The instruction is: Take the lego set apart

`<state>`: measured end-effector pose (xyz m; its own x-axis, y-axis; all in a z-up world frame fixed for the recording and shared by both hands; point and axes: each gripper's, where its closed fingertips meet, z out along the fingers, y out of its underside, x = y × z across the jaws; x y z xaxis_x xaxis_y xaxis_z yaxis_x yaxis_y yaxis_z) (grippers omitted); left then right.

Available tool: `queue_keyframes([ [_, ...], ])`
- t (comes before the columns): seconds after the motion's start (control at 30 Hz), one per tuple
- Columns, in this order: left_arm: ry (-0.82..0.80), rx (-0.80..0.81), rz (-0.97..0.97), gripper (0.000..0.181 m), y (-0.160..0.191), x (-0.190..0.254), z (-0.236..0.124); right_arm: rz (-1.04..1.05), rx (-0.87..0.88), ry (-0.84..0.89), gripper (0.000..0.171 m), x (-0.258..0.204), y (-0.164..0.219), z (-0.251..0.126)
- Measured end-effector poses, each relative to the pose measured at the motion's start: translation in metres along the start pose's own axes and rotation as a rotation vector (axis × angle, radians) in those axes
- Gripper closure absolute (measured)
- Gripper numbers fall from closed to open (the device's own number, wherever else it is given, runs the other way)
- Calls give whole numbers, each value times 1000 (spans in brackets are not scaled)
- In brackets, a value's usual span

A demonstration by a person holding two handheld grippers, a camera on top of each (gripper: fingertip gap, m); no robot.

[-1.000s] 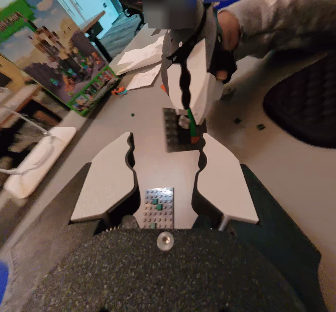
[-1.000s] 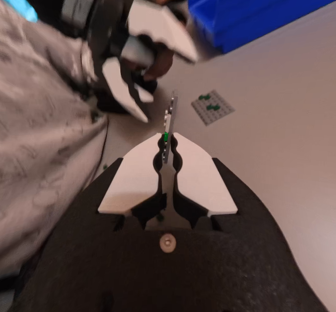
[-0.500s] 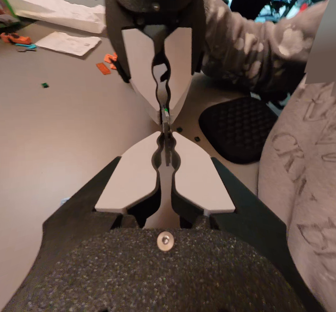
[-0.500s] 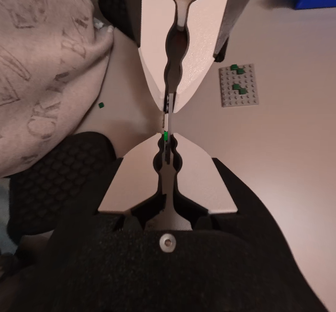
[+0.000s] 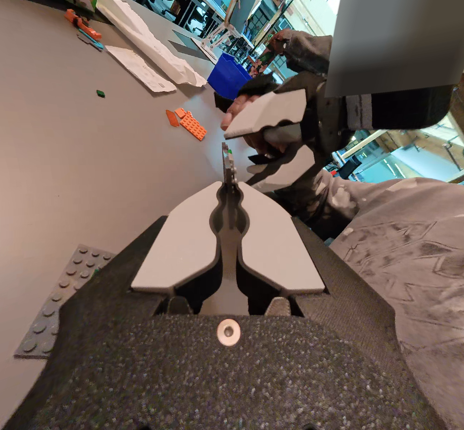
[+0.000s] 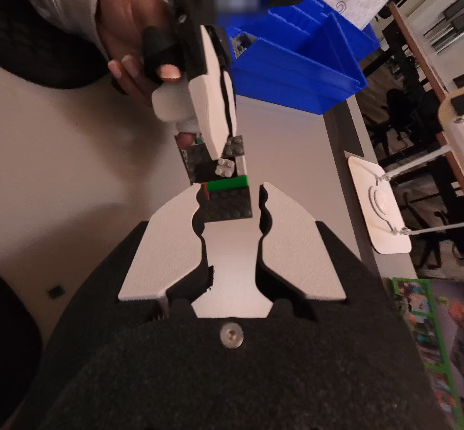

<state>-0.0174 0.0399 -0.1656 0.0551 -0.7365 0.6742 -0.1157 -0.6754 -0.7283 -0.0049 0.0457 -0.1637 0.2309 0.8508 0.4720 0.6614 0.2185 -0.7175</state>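
On the smooth grey table (image 5: 75, 167), the left gripper (image 5: 229, 187) pinches a thin studded dark plate (image 6: 226, 187) edge-on; the right gripper (image 6: 231, 187) stands spread apart, holding nothing.

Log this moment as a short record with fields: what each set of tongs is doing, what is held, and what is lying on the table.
left tongs: shut on the dark grey studded lego plate assembly, held edge-on above the table
right tongs: open, holding nothing, fingertips either side of the assembly's lower end
table: grey top with loose orange lego plates, a flat light grey studded plate, white paper sheets
blue plastic bin: at the table's far edge
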Motion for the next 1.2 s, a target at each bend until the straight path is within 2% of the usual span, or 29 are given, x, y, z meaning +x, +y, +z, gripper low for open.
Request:
queue_keyframes([
  [0.1, 3, -3, -24, 176, 1, 0, 0, -66, -44, 11, 130, -5, 2, 7],
  [0.23, 27, -4, -79, 175, 3, -1, -3, -57, -35, -19, 133, -9, 1, 11],
  [0.4, 44, -14, -95, 175, 6, -1, -2, -20, -2, -36, 146, -7, 0, 8],
  [0.5, 21, -20, -97, 175, 6, -5, -2, -37, -15, -14, 147, -5, 3, 10],
  [0.83, 14, -27, -98, 175, 10, -8, -4, -19, -31, -54, 136, -11, 8, 14],
  [1.0, 24, -6, -107, 175, 6, -7, -6, 14, -49, -81, 125, -10, 10, 10],
  [1.13, 83, 15, -160, 176, 4, -1, -4, -28, -108, -66, 110, -20, 18, 29],
  [1.2, 97, 17, -201, 176, 6, -3, -4, -70, -123, -30, 115, -18, 21, 32],
])
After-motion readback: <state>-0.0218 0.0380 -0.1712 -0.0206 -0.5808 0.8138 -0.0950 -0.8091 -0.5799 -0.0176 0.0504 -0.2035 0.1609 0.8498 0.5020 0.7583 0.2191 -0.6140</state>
